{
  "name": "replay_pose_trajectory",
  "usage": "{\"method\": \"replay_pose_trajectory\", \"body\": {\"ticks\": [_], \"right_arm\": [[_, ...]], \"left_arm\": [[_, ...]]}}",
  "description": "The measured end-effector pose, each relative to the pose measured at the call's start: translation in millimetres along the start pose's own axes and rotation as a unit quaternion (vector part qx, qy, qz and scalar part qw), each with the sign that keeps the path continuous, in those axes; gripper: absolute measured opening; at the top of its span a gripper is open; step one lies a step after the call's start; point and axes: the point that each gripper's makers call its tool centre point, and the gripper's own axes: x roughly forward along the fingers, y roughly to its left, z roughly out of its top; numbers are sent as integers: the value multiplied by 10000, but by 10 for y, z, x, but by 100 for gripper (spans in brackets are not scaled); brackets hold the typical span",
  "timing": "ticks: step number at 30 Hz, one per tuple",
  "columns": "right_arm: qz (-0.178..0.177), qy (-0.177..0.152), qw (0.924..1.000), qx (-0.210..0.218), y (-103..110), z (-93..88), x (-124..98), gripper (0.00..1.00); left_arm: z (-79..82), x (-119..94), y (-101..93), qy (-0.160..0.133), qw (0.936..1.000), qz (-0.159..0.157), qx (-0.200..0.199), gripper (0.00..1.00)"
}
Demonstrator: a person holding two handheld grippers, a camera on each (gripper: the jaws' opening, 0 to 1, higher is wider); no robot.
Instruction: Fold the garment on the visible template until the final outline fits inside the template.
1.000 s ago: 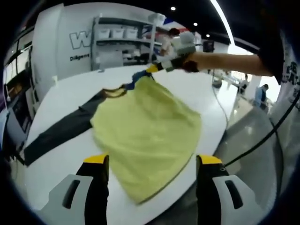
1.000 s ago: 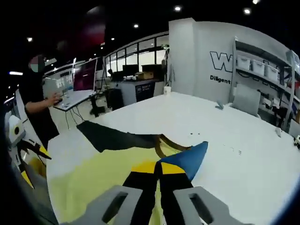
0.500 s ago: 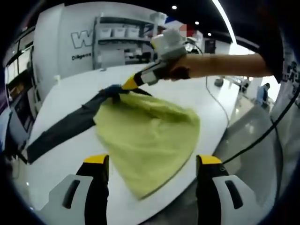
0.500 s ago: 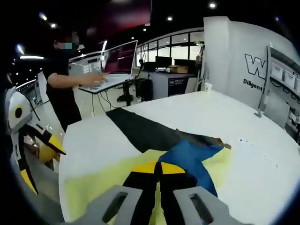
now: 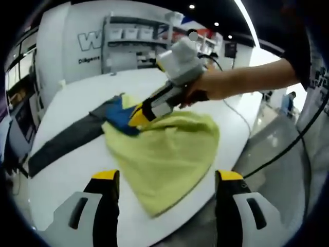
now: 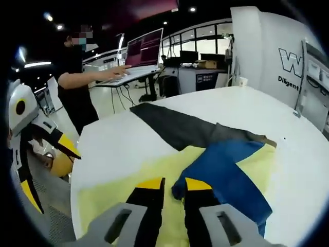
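A yellow-green garment (image 5: pixel 167 154) lies on the white table (image 5: pixel 77 98). Its dark sleeve (image 5: pixel 59 146) stretches out to the left. Its blue sleeve (image 5: pixel 119 116) is folded over onto the yellow body (image 6: pixel 113 188). A hand holds my right gripper (image 5: pixel 136 118) low over that blue sleeve (image 6: pixel 226 172). In the right gripper view, the right gripper (image 6: pixel 174 184) has its jaws slightly parted, with the sleeve's end lying in the gap. My left gripper (image 5: pixel 167 176) hangs wide open near the table's front edge, above the garment's hem, holding nothing. The left gripper (image 6: pixel 49 170) also appears open beyond the table's edge.
A person (image 6: pixel 77 87) works at a laptop (image 6: pixel 143 54) on a desk beyond the table. Shelves with bins (image 5: pixel 131 38) stand against the far wall. A black cable (image 5: pixel 288 149) hangs off the table's right side, over the floor.
My right gripper carried the blue sleeve across onto the yellow body and lowered it. Its jaws, pinched together before, have parted. The left gripper stayed open in place.
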Motion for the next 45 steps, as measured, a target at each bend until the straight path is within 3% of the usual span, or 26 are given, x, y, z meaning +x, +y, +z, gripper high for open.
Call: {"method": "replay_pose_trajectory", "body": {"ticks": [3,6,8,10,11,13,16,27,28,31,36,42,45], "right_arm": [[-193,-193,9994,192,-293,-41,-225,7],[-384,-121,9990,181,-531,-115,-502,8],[-641,18,9976,258,-771,-272,-666,9],[-785,118,9965,273,-872,-351,-770,11],[-962,300,9942,380,-1009,-504,-878,14],[-1145,442,9913,477,-1140,-669,-981,20],[-1352,612,9874,551,-1242,-861,-1121,19],[-1584,965,9777,990,-1327,-1413,-1120,18],[-1702,882,9763,1001,-1348,-1413,-1132,18],[-1629,893,9778,967,-1333,-1381,-1131,15],[-1680,813,9792,797,-1366,-1380,-1004,0],[-1618,789,9806,772,-1332,-1371,-1030,0],[-1670,778,9803,717,-1308,-1283,-1173,0]], "left_arm": [[26,3,29,-33,10000,-25,53,70],[28,2,59,-76,9999,-34,71,70],[25,14,48,-88,9999,-57,65,71],[11,19,47,-76,9999,-72,92,71],[9,20,40,-59,9999,-76,105,71],[11,25,37,-56,9999,-68,111,72],[18,28,12,-42,9999,-74,107,71],[-23,23,11,47,9998,-108,156,71],[-22,26,5,52,9998,-103,159,71],[1,42,-51,66,9998,-103,162,71],[-5,22,-23,99,9997,-92,186,71],[26,40,-87,95,9998,-91,177,71],[11,42,-93,112,9997,-108,186,71]]}}
